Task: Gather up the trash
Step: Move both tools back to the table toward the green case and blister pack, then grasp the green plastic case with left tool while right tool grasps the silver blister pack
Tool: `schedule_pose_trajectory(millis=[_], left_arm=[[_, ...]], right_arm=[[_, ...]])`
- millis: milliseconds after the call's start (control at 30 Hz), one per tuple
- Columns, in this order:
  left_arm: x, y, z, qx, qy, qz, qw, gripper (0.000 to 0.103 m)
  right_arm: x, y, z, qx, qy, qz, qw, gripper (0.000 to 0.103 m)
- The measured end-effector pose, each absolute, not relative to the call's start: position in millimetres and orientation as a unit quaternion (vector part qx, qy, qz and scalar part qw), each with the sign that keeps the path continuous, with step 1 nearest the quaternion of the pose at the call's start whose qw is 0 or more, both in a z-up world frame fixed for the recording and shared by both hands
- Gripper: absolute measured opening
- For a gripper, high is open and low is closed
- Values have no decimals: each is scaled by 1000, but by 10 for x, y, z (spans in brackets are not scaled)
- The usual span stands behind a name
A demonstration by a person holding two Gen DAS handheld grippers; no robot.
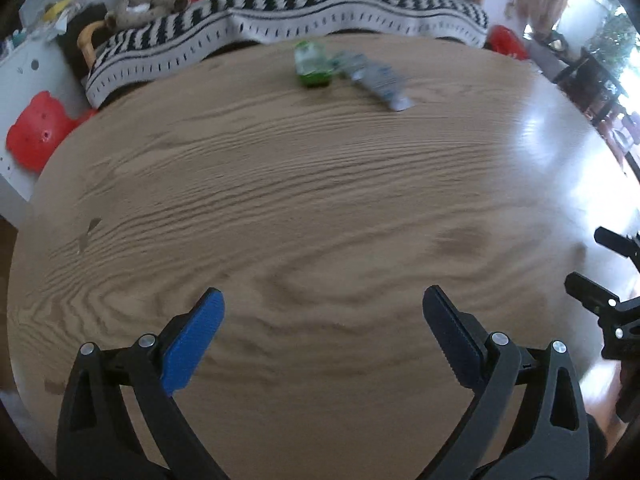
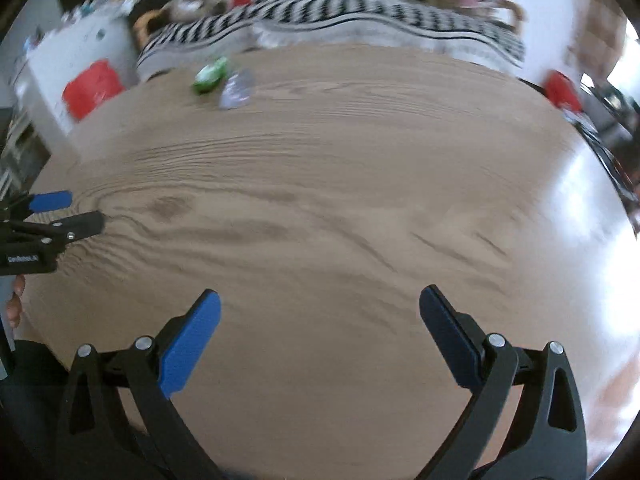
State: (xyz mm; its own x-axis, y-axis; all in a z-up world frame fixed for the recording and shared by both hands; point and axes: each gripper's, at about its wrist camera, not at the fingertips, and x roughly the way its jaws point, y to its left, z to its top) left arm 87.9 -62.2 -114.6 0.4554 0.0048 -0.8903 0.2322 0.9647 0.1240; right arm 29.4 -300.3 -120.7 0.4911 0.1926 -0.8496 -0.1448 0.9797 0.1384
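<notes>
Wood with wavy brown lines makes up the round table (image 1: 304, 200), and its top is smooth and shiny where the light hits it. Two bits of trash lie on the far side, close to the edge by the couch: one green cup (image 1: 313, 65) and one silvery wrapper (image 1: 376, 80). The two sit just beside each other, and it is hard to tell if they touch (both are blurry). The cup looks like clear plastic with a green bottom. The wrapper is long, flat and crinkly.

Two grippers are over the near side of the table, well apart from the trash. The left gripper (image 1: 323, 322) has its two blue fingers spread wide and holds nothing. The right gripper (image 2: 319, 324) is spread just as wide and holds nothing too. The finger pads are flat, and one shows small ridges.

One striped blanket (image 1: 304, 12) in black and white covers the couch behind the table. The left view shows a brown stuffed toy (image 1: 148, 2) on it quite clearly, but the right view is too blurred to make it out. Two red plastic things show in the left view, one (image 1: 38, 136) at the left and one (image 1: 507, 42) at the right.

Each view also catches the other gripper at its edge.
</notes>
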Motion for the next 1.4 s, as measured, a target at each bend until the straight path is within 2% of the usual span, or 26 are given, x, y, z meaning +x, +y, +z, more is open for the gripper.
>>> schedule_pose_trajectory(millis=[333,533,800,1200,1233,1267,1300,1333,1367,1400], left_arm=[[1758,-452,-1219,112,519,-77,844,97],[2260,-563,-1255,114,502,-87,853,97],[2834,-837,-1306,125,486,-108,858,97],[3101,-903,-1338,123,465,-112,869,98],[3116,-889,-1337,122,464,-110,870,98],[3134,-875,-1336,119,464,-108,871,97],[3137,-872,-1325,118,460,-108,873,84],[3115,-877,-1291,119,451,-110,877,41],[3102,-887,-1249,129,442,-103,882,33],[3094,-884,-1250,125,445,-102,881,33]], right_arm=[[1887,-2125,-1100,14,482,116,868,96],[2620,-2012,-1256,2,488,96,868,96],[2917,-2357,-1321,14,481,78,873,96],[3077,-2728,-1380,8,475,96,875,97],[3058,-2736,-1377,8,471,99,877,96],[3020,-2738,-1349,7,459,107,882,83],[2989,-2735,-1312,6,448,112,887,68],[2969,-2729,-1293,7,447,109,888,33],[2956,-2730,-1284,16,449,113,886,34],[2937,-2728,-1283,24,449,124,885,33]])
